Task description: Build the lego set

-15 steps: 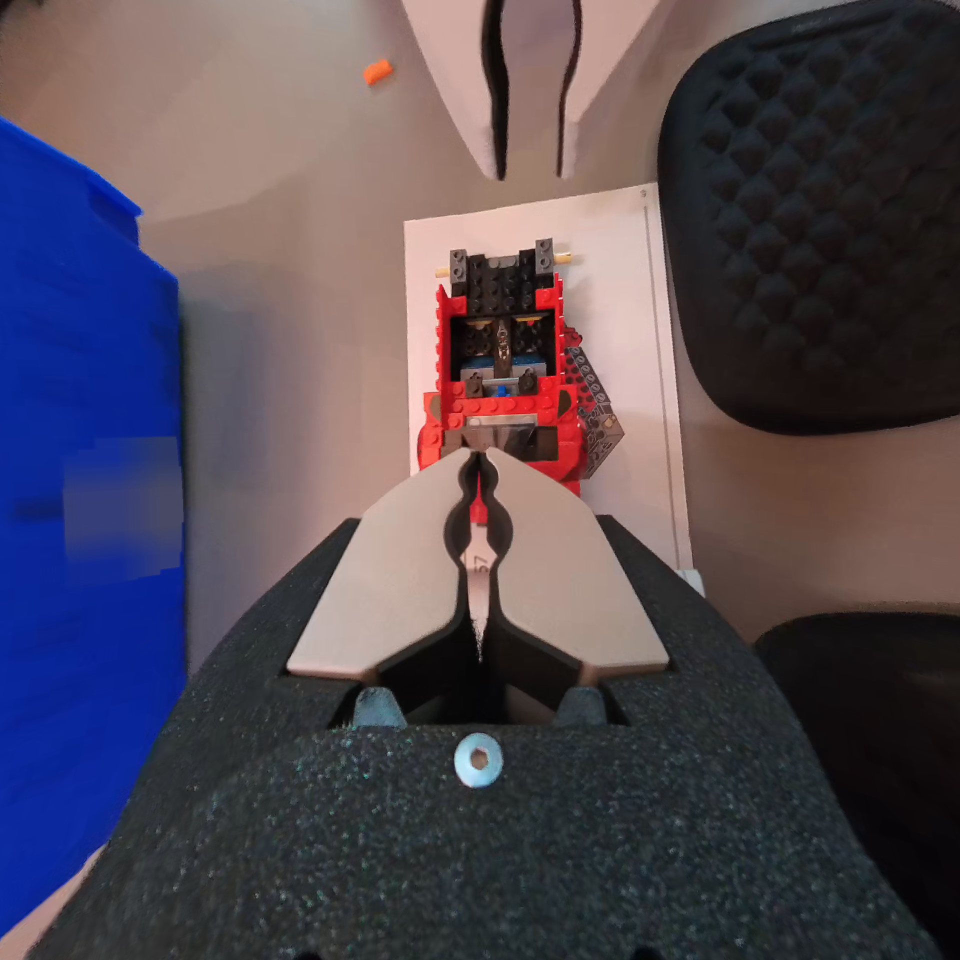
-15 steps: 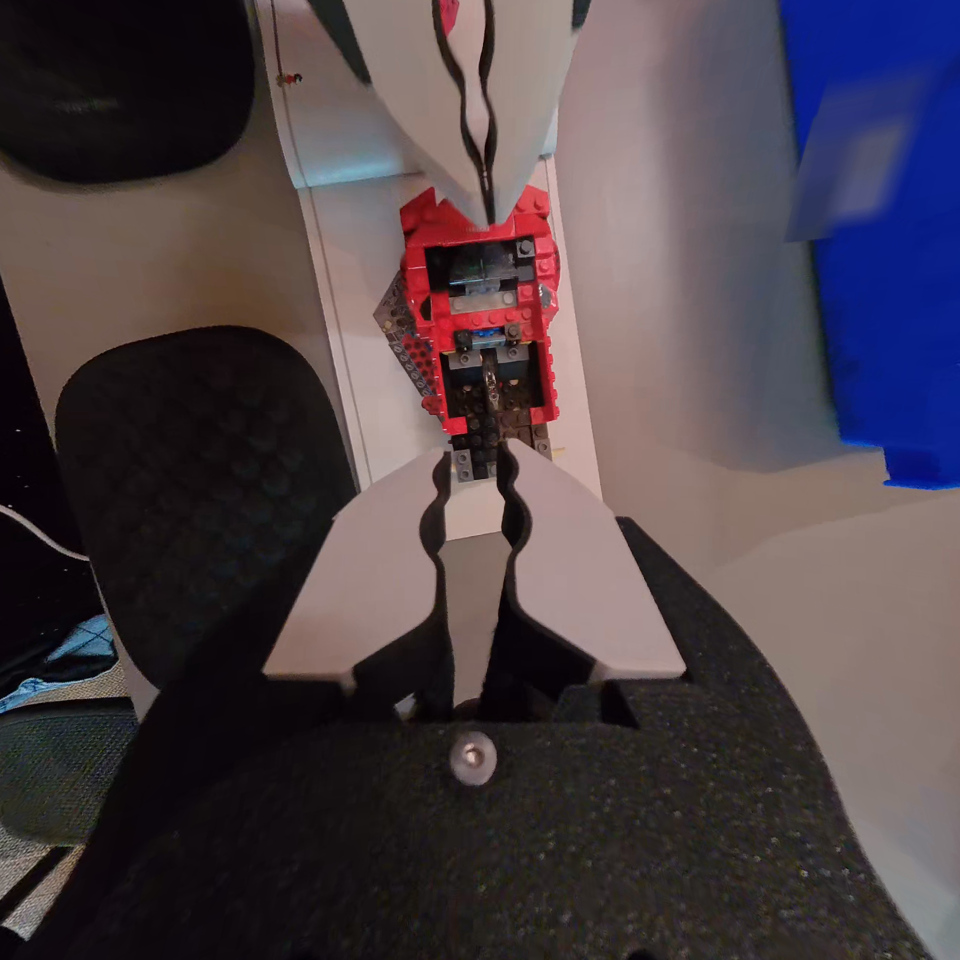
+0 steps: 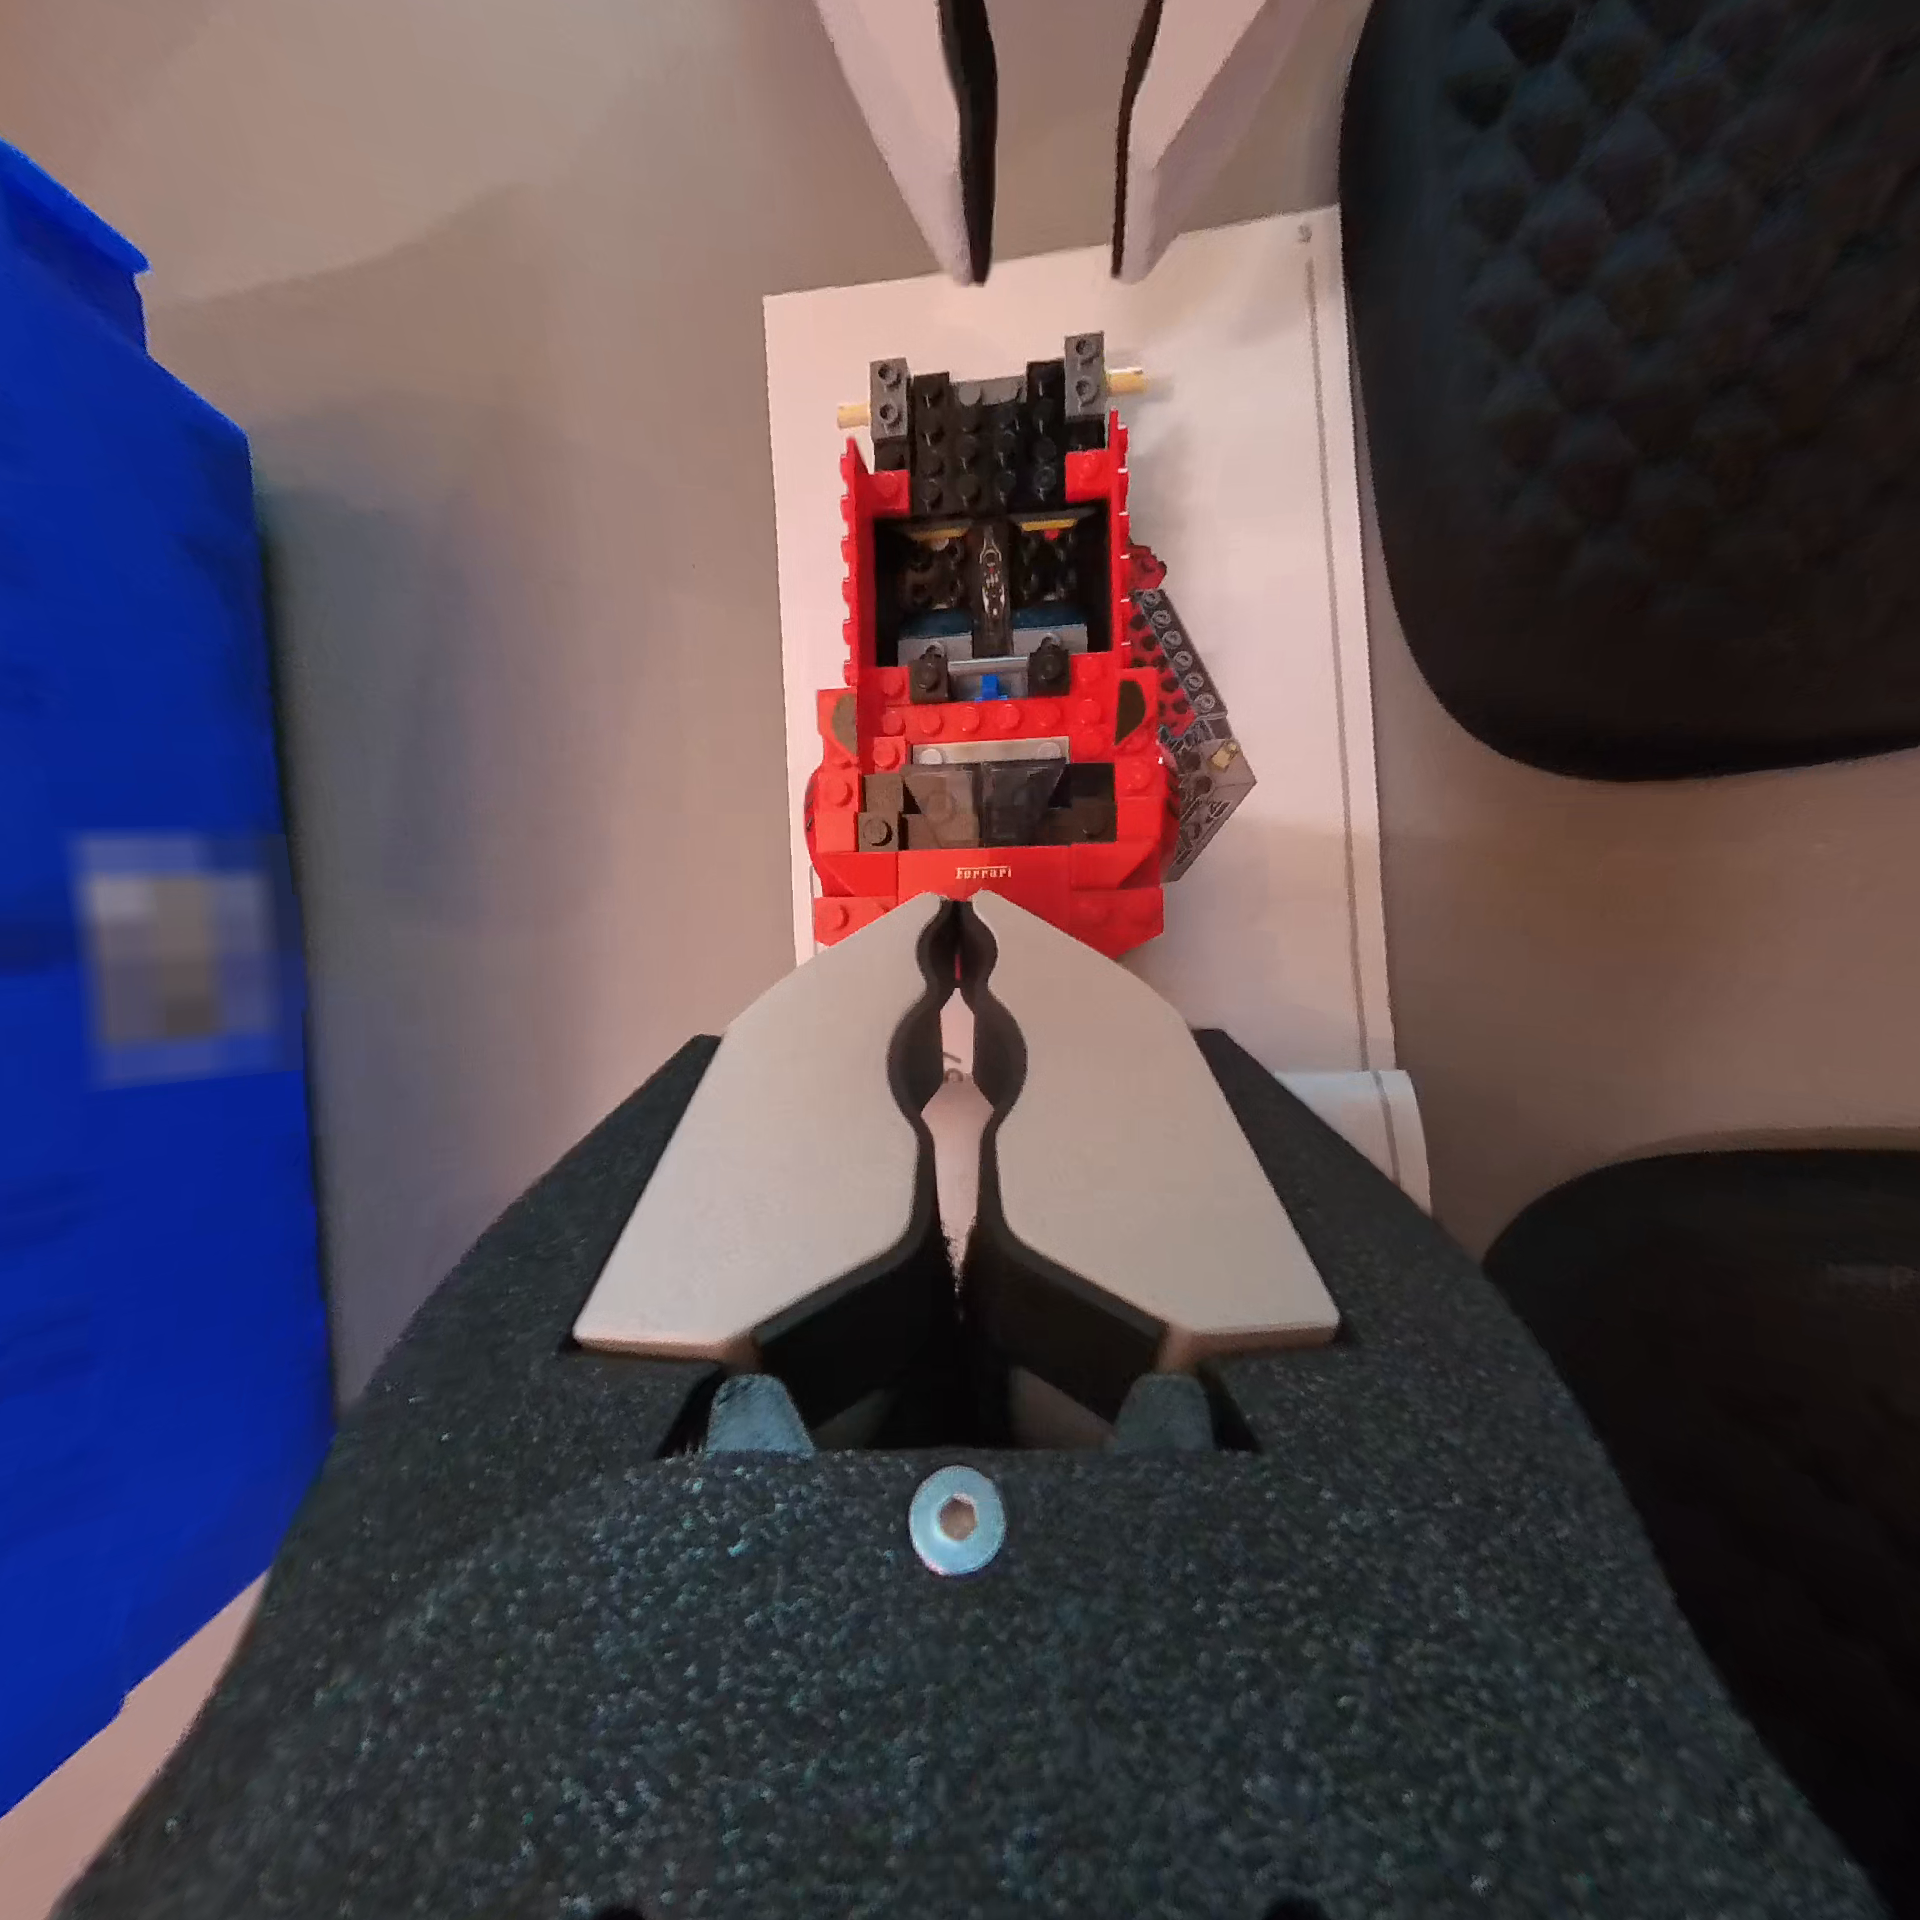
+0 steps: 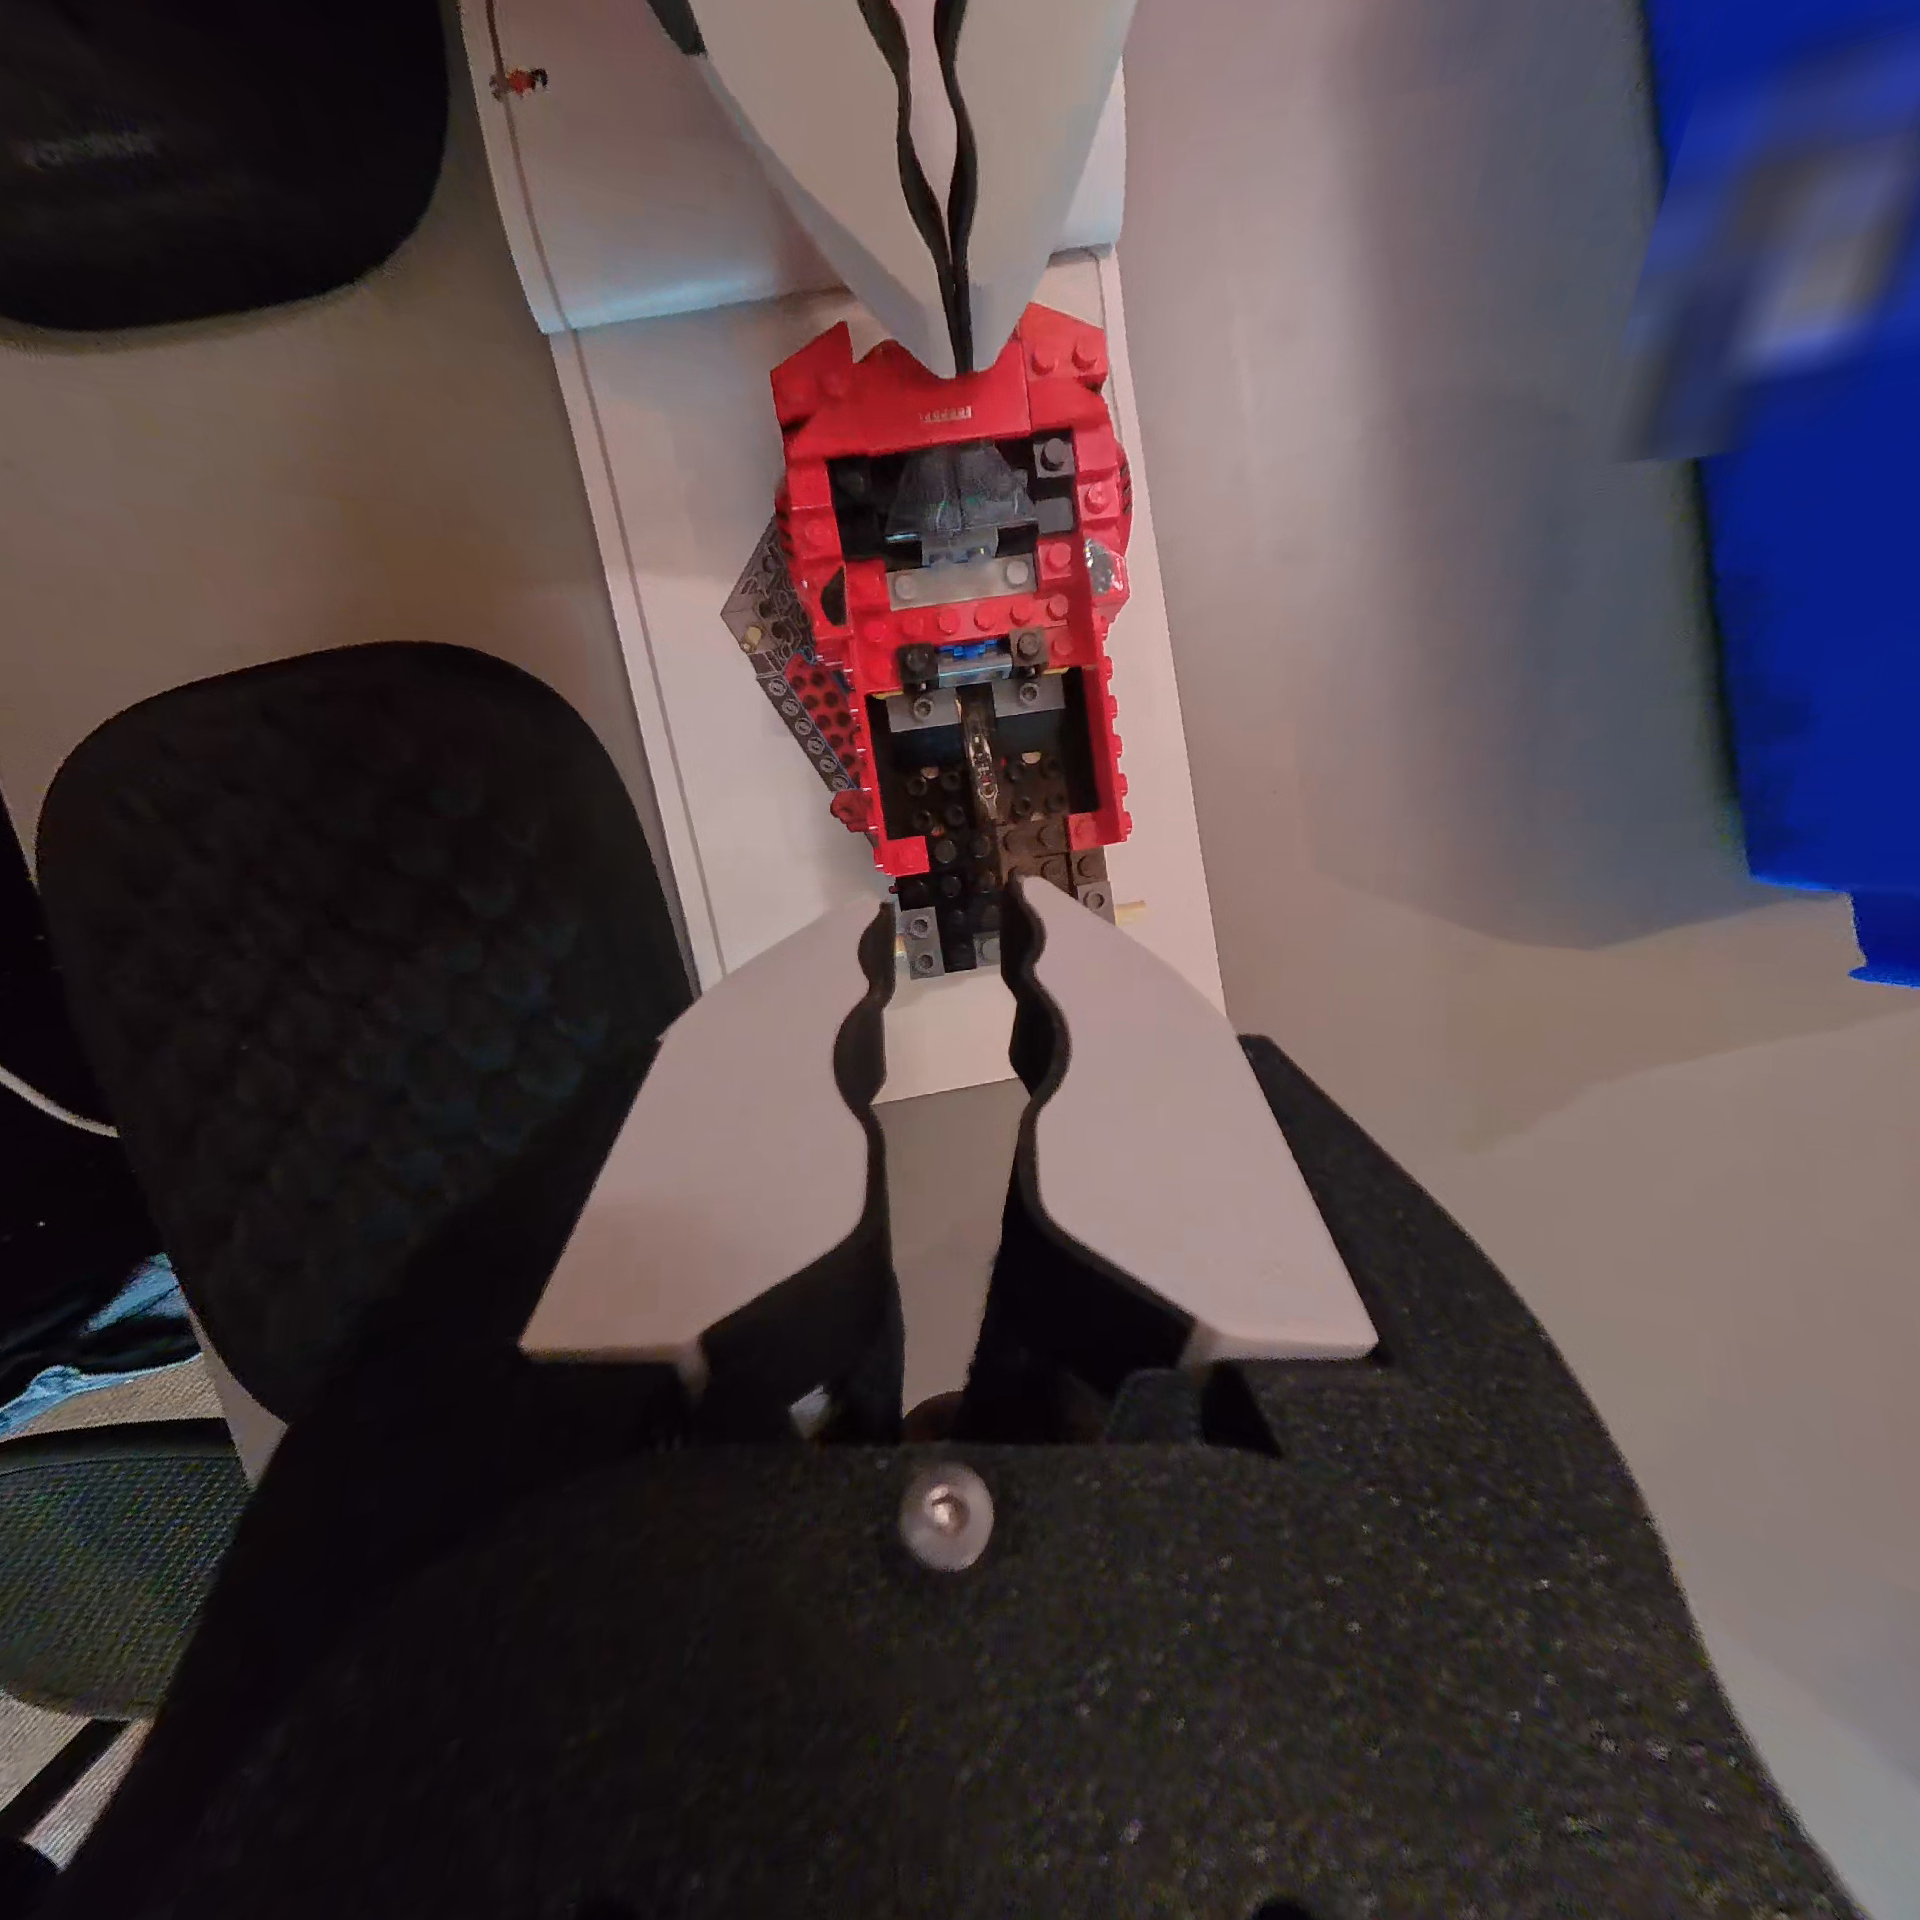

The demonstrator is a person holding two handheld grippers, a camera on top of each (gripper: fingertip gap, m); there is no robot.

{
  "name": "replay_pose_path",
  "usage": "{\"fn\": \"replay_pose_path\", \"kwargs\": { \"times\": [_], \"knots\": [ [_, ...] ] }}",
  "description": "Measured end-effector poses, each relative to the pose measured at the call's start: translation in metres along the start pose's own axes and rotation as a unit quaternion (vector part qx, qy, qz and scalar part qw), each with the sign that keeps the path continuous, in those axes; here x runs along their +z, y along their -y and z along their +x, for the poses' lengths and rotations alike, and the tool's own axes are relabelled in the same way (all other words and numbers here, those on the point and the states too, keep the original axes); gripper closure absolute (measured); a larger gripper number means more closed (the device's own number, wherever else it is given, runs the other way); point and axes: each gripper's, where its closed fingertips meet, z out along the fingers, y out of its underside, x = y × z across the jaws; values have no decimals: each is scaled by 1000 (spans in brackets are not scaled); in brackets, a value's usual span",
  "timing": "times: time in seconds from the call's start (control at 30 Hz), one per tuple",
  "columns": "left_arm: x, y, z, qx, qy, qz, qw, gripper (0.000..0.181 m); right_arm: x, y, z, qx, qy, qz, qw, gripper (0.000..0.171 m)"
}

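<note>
My red lego car [image 3: 987, 665] at frame centre has body and cockpit built; no wheels show. My left gripper [image 3: 957, 906] is closed and empty, my right gripper [image 4: 951, 896] open.

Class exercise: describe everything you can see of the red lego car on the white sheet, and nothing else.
The red lego car is a half-built plastic brick model with a studded red body, an open black cockpit floor, grey and black pieces at one end and a tan axle poking out there. It lies flat on a white sheet, and a grey studded brick piece leans at its side. The left gripper is shut at its red end; the right gripper is open at its black end.
</note>
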Motion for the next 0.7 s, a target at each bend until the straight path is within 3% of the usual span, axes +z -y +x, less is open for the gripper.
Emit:
{"fn": "replay_pose_path", "kwargs": {
  "times": [0.7],
  "knots": [
    [3, -1, 2, 103, 67, -138, 983, 181, 12, -3, -1, 18, 17, 14, 1000, 146]
  ]
}}
